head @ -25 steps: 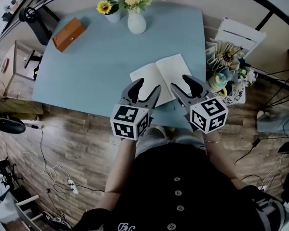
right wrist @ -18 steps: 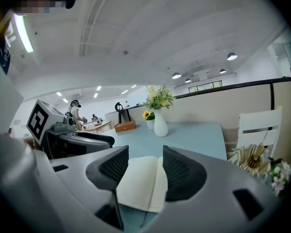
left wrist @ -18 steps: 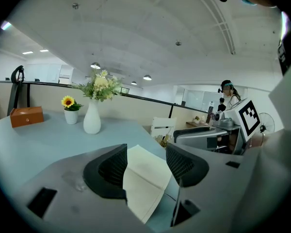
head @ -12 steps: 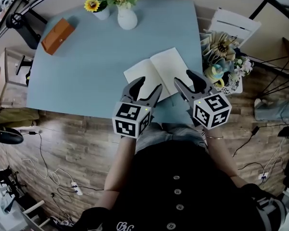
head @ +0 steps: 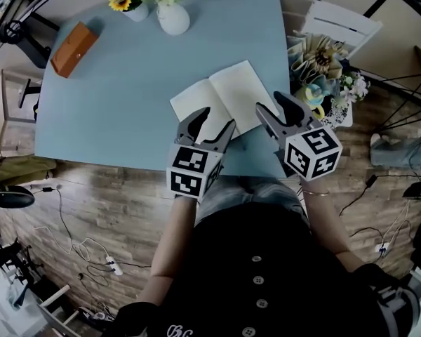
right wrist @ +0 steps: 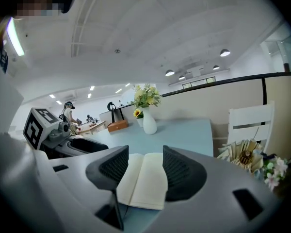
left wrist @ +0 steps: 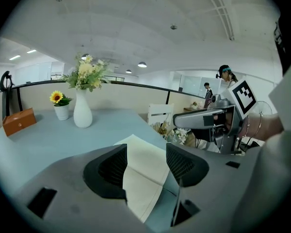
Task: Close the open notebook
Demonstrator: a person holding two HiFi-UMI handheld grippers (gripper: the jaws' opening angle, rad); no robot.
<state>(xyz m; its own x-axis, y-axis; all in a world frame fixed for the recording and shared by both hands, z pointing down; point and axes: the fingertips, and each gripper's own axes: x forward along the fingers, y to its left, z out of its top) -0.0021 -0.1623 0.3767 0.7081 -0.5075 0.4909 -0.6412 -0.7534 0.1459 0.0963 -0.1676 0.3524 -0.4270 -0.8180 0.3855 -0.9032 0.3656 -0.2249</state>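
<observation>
An open notebook (head: 221, 100) with blank cream pages lies flat on the blue table (head: 126, 83), near its front right corner. My left gripper (head: 212, 123) hovers open over the notebook's near left edge, with nothing between its jaws. In the left gripper view the notebook (left wrist: 145, 171) shows through the gap of the left gripper (left wrist: 146, 164). My right gripper (head: 275, 105) stands open at the notebook's near right corner, also empty. The right gripper view shows the notebook (right wrist: 144, 181) between and beyond the jaws of the right gripper (right wrist: 144, 165).
A white vase of flowers (head: 172, 16), a small sunflower pot (head: 126, 4) and an orange-brown box (head: 71, 48) stand at the table's far side. A white chair (head: 337, 23) and a basket of paper flowers (head: 323, 76) sit right of the table. Cables lie on the wooden floor.
Both grippers have moved forward and slightly down toward the notebook, now reaching over its near edge. Their jaws stay as wide as before. The notebook has not moved.
</observation>
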